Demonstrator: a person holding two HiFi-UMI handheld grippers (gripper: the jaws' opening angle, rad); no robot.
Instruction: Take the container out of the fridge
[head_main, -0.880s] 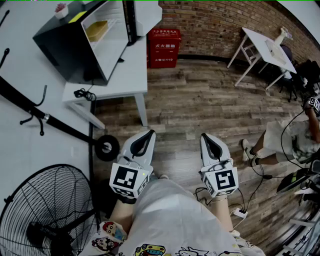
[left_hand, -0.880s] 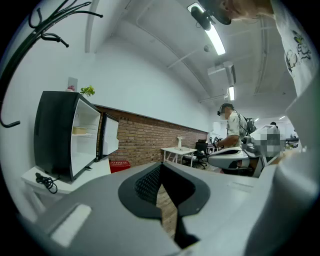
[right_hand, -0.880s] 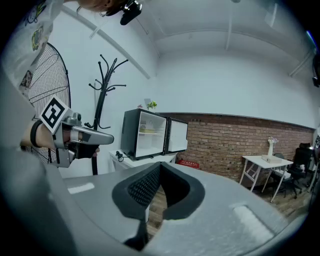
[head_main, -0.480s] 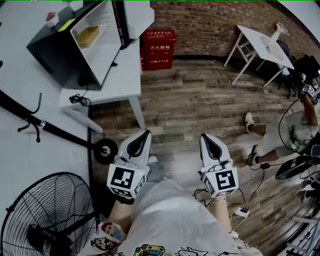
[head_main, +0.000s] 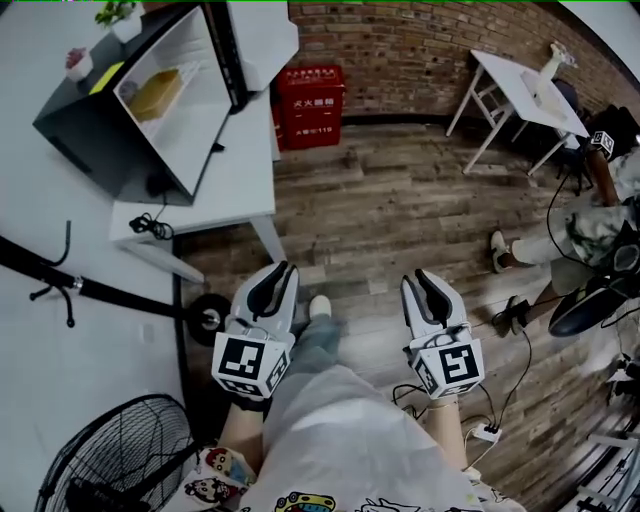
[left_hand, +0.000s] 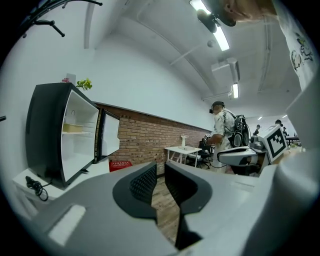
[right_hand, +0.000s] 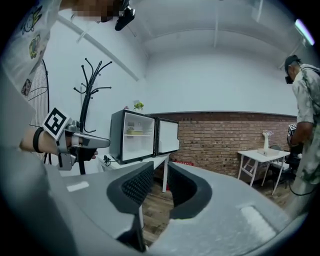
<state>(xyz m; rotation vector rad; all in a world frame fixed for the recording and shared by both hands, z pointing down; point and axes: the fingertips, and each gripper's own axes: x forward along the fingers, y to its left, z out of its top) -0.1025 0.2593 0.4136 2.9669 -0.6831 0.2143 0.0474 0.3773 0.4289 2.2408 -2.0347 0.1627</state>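
Head view, looking steeply down. A wooden plank floor (head_main: 400, 210) fills the centre and right of the frame, bounded along the top by a brick wall (head_main: 420, 50). At upper left a black fridge (head_main: 85, 135) stands on a white table (head_main: 245, 165); its door (head_main: 262, 35) is swung open and the white interior is exposed. A standing fan (head_main: 120, 455) occupies the lower left corner, and the dark pole of a coat rack (head_main: 100, 292) crosses the left edge above it. A second person (head_main: 590, 225) stands at the right edge, below a white folding table (head_main: 525, 90) at upper right. A red box (head_main: 310, 105) sits on the floor against the brick wall, just right of the fridge table.

The left gripper (head_main: 285, 268) and the right gripper (head_main: 420, 277) are held side by side at lower centre, over the floor and well apart from the fridge. In the left gripper view the two jaws stand a narrow slit apart with only floor visible between them. In the right gripper view the jaws stand somewhat wider apart, likewise with nothing between them.

The container (head_main: 158, 93), a pale yellow box, rests on the upper shelf inside the fridge. A small potted plant (head_main: 118, 12) stands on the fridge top at the upper left corner.
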